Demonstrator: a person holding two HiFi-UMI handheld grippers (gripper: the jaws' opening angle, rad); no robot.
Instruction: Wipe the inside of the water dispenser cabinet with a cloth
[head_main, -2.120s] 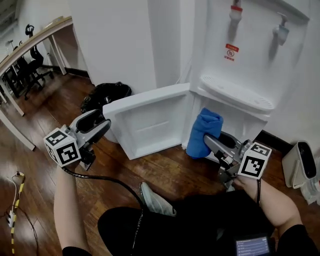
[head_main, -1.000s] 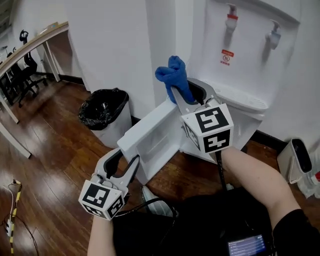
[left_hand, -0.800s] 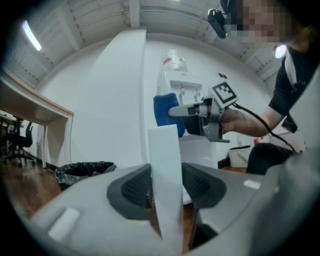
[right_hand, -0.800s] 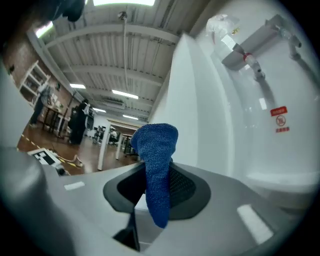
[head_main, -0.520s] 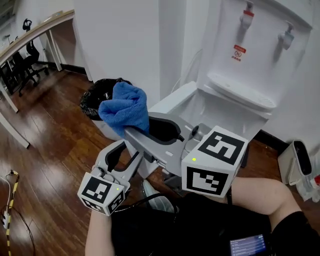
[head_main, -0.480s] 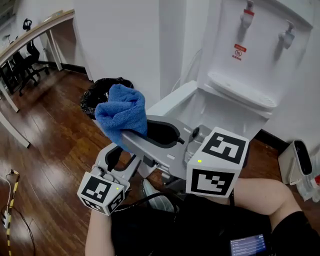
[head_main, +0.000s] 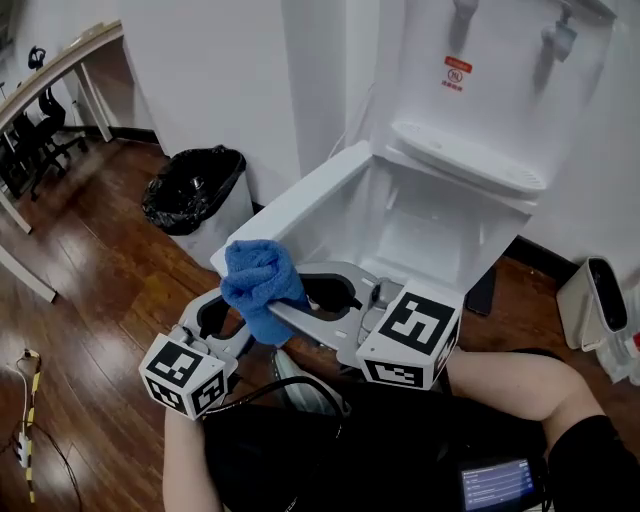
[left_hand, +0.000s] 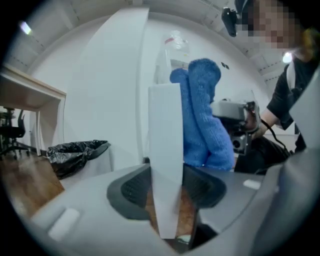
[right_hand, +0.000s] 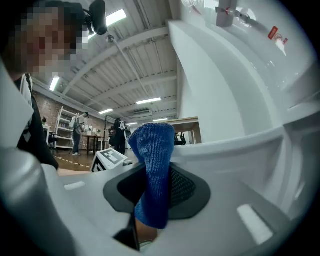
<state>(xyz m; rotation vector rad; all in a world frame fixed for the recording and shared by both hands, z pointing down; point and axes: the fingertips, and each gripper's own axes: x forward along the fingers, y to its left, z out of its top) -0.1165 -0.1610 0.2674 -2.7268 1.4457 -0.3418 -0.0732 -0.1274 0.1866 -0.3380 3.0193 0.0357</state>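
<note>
The white water dispenser's lower cabinet (head_main: 425, 235) stands open, its door (head_main: 290, 205) swung out to the left. My right gripper (head_main: 272, 308) points left in front of the door and is shut on a bunched blue cloth (head_main: 258, 285), which stands up between the pads (right_hand: 155, 165). My left gripper (head_main: 228, 318) is low at the door's near corner. In the left gripper view the door's white edge (left_hand: 165, 150) stands between the jaws against the left pad, with a gap on the right. The cloth (left_hand: 205, 120) hangs just beyond it.
A bin with a black bag (head_main: 195, 190) stands left of the door. The dispenser's drip tray (head_main: 470, 160) juts out above the cabinet. A small white appliance (head_main: 598, 320) sits on the floor at the right. A desk and chairs (head_main: 40, 110) are at the far left.
The right gripper drew the cloth out of the cabinet, swung it up and left, then lowered it before the door. The left gripper came from left of the door to its near corner.
</note>
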